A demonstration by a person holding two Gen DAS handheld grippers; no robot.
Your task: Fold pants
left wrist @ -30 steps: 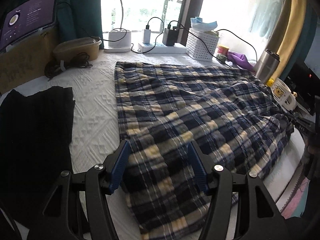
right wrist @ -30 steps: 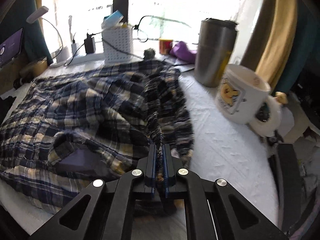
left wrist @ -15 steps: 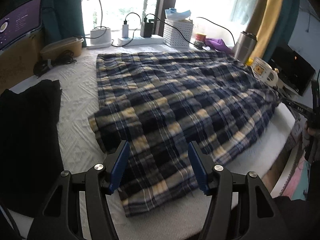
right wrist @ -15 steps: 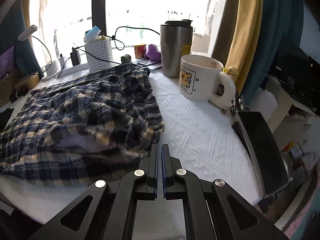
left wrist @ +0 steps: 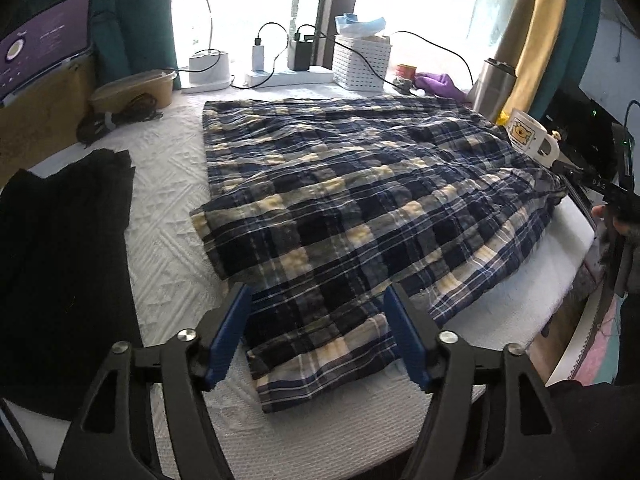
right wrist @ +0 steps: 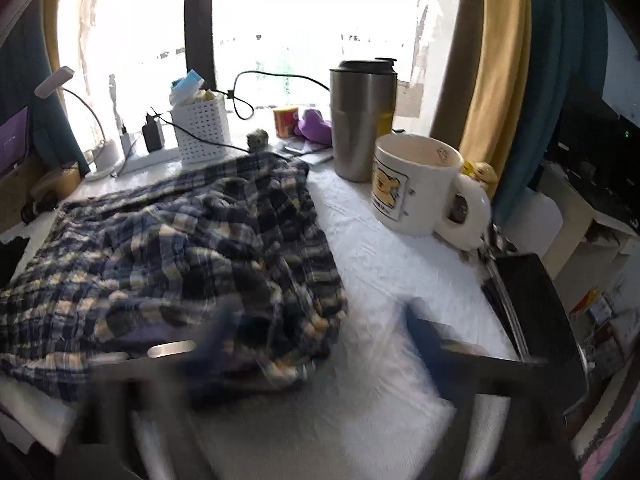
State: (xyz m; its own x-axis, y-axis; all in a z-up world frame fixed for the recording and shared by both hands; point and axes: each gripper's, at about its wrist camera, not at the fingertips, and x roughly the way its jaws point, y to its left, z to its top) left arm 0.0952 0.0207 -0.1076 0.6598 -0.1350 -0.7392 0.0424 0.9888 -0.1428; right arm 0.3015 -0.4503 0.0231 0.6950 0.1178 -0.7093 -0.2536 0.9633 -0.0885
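Looking from left wrist: the left gripper is opening wider, nothing pinched; the blue-and-yellow plaid cotton pants now lie folded over on the white quilted table, one hem between the jaws.
Right wrist: the right gripper has sprung from shut to opening wide, pants released.
Meaning: this fold seems finished.
Hidden: right fingers are blurred; inner layers unseen.

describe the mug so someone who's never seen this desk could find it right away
Start at the bright window behind the white-covered table. Right of the plaid pants, by the yellow curtain, a steel tumbler stands; the white mug is just in front of it. Unlike the taller, lidded metal tumbler, it is squat, open-topped, with a yellow cartoon print and big handle.
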